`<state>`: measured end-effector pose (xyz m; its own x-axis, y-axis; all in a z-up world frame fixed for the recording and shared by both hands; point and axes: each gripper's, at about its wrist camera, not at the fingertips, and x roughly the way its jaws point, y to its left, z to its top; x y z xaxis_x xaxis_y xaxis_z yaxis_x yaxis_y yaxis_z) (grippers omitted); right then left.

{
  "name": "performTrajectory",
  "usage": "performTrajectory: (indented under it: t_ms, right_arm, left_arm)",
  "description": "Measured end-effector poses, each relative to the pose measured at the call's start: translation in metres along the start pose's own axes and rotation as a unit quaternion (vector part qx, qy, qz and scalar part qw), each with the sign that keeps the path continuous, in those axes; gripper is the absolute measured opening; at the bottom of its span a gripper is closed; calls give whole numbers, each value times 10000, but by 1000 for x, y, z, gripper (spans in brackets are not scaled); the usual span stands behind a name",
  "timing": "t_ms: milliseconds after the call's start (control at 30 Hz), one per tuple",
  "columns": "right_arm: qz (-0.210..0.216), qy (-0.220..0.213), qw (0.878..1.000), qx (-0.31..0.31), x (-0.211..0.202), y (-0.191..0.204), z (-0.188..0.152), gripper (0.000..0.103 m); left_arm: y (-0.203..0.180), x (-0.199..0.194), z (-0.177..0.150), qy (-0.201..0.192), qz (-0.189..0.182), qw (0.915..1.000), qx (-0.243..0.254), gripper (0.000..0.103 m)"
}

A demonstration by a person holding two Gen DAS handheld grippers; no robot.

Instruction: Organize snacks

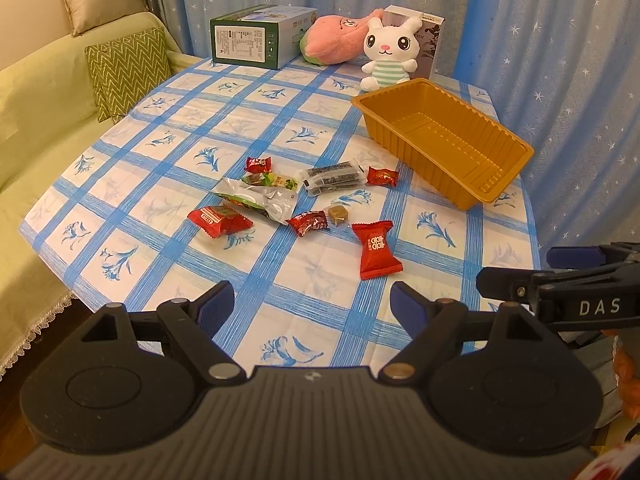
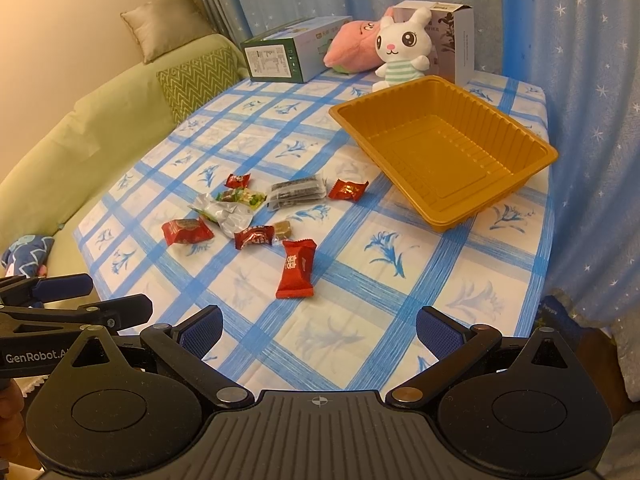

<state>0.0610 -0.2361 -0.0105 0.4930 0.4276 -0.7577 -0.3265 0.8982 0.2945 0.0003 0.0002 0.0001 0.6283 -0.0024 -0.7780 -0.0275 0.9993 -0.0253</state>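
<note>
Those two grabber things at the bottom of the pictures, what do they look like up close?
Both are matte black plastic. The left gripper and right gripper each have two hinged fingers with dark blue ribbed pads, silver pivot pins, round side discs and a ridged centre. White lettering reads "DAS" on one side, "GenRobot.AI" on the other. No cables show.

Five red candies [image 1: 376,249], one tray [image 1: 440,136], two plush toys [image 1: 388,54].

A: Left gripper [image 1: 312,304]: matte black linkage arms, blue ribbed pads, round metal pivot pins, ridged grey body.
B: Right gripper [image 2: 319,330] identical. White lettering on side arms: "DAS", "GenRobot.AI".
</note>
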Motion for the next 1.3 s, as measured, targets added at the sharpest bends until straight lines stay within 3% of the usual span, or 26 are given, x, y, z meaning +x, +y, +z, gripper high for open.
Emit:
performTrajectory:
  t_ms: [1300]
  right_arm:
    - [6,-43,10000,-6,1,0,4,103]
  left_arm:
    - [-6,6,6,0,-10,10000,1,84]
